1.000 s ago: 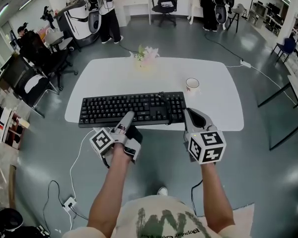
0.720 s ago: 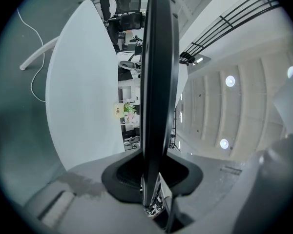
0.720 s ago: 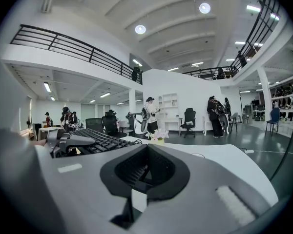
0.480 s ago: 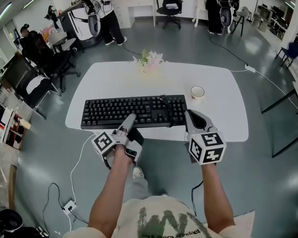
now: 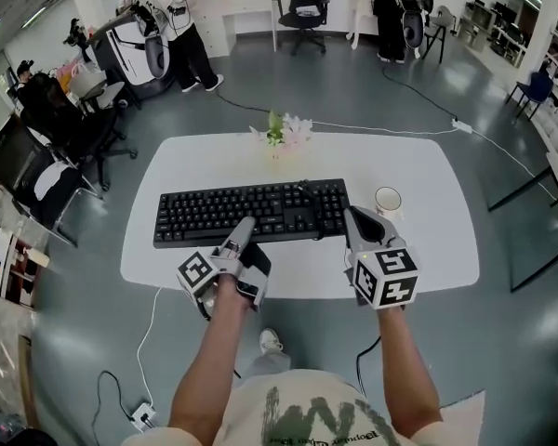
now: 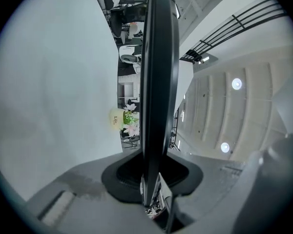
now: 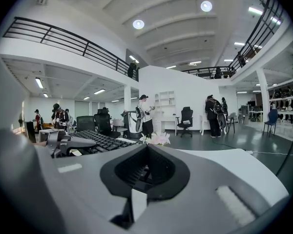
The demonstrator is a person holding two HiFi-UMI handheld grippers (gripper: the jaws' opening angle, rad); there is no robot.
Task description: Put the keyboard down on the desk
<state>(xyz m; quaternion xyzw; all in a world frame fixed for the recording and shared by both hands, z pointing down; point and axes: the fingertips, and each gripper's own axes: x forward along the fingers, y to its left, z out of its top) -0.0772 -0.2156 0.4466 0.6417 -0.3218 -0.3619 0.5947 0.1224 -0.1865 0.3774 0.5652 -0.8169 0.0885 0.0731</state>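
big open hall, glossy grey floor, a black wheeled chair and standing people at the far end. white counter, rounded-rectangle top, smooth and plain. long black keyboard, slim slab ridged with rows of keys, set lengthwise over the counter's middle. left gripper view shows a sliver of room between its underside and the counter top, so it hangs just clear of the surface. left tongs clamped on its near edge, keyboard edge-on between the jaws. right tongs just beside the right front corner, jaws together, nothing in them. white mug, round, near the keyboard's right end. pale pink flowers at the counter's far edge.
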